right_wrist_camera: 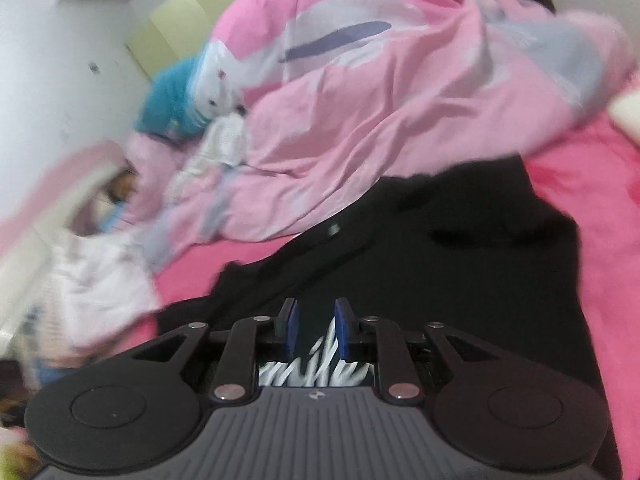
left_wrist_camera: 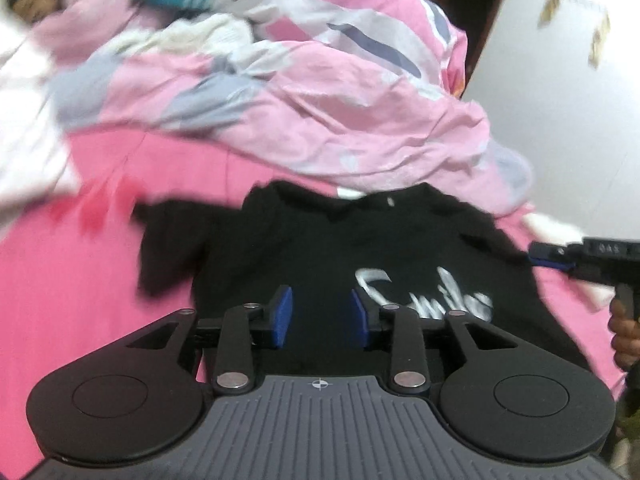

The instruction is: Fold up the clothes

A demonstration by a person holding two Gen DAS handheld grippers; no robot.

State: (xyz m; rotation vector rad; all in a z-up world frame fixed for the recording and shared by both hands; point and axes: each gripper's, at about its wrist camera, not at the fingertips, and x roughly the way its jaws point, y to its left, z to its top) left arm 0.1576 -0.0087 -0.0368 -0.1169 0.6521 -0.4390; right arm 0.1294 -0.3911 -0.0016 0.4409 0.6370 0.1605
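A black T-shirt (left_wrist_camera: 320,248) with white "Smile" lettering (left_wrist_camera: 420,296) lies spread face up on the pink bedsheet (left_wrist_camera: 60,300), collar toward the far side. My left gripper (left_wrist_camera: 319,298) hovers over the shirt's lower front, open, with nothing between its blue pads. In the right wrist view the same shirt (right_wrist_camera: 440,260) fills the middle. My right gripper (right_wrist_camera: 315,304) hangs above the lettering (right_wrist_camera: 312,372), open with a narrow gap and no cloth in it. The right gripper (left_wrist_camera: 538,256) also shows at the shirt's right edge, held by a hand (left_wrist_camera: 624,332).
A crumpled pink patterned quilt (left_wrist_camera: 320,100) is heaped just beyond the shirt's collar and overlaps it in the right wrist view (right_wrist_camera: 380,100). A teal and white cloth (right_wrist_camera: 176,104) lies behind. Pale garments (right_wrist_camera: 92,272) sit at the left. A white wall (left_wrist_camera: 560,100) stands at the right.
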